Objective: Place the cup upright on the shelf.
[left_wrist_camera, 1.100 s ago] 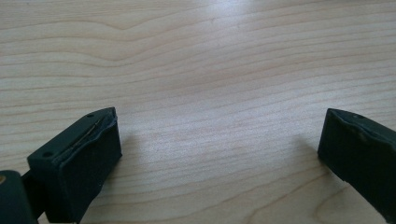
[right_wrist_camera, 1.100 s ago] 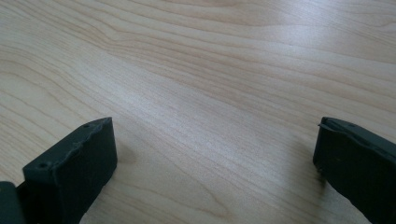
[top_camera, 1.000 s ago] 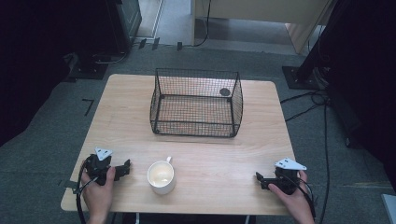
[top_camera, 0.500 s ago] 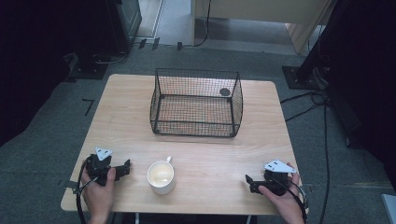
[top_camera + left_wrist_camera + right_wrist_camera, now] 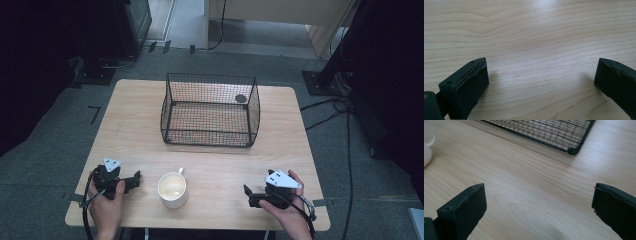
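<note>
Wire basket (image 5: 209, 111), black mesh and open-topped, stands on the worktop (image 5: 135, 125) beyond the mug, with a small dark round item (image 5: 240, 98) at its far right corner. Mug (image 5: 173, 189), the landmark, is white with its handle toward the basket, a pale residue inside, and no legible writing. Left hand-held gripper (image 5: 134, 181) lies just left of the mug, right hand-held gripper (image 5: 248, 196) well to its right, both with jaws spread over bare wood.

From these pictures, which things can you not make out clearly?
- Mug, right gripper view: cut off by the left edge.
- Dark round spot in the wire basket, high view: too small to identify.
- Mug's contents, high view: too small and blurred to tell.
</note>
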Demonstrator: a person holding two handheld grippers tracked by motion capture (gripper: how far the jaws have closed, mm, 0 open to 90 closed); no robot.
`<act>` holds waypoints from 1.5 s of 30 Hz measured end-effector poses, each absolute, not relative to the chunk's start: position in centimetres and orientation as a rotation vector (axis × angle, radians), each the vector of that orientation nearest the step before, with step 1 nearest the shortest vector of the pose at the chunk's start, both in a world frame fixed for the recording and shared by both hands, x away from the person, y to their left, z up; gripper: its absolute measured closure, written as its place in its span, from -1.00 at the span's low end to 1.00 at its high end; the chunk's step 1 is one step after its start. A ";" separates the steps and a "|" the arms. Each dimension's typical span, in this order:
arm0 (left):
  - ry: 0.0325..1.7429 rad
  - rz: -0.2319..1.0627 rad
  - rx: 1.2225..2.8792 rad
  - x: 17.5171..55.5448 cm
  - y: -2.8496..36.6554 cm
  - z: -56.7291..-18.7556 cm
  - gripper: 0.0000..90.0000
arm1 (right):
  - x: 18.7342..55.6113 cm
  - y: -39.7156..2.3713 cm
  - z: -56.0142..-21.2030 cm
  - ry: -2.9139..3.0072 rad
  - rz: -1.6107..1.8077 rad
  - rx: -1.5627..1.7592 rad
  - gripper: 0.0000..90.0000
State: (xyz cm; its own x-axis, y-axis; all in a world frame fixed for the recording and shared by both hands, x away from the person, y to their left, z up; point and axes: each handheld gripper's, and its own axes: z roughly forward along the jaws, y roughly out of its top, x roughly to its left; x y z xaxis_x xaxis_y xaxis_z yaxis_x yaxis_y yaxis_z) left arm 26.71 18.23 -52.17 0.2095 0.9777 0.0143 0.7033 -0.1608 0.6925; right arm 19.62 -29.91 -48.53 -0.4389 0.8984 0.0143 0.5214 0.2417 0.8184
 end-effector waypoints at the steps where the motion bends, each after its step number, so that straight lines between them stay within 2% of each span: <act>1: 1.553 0.641 1.933 26.7 18.2 -52.2 -1.00 | 19.6 -29.4 -48.5 2.053 1.087 1.280 -1.00; 45: 1.551 0.642 1.930 26.8 18.2 -52.2 -1.00 | 19.0 -14.3 -46.3 2.278 1.290 0.951 -1.00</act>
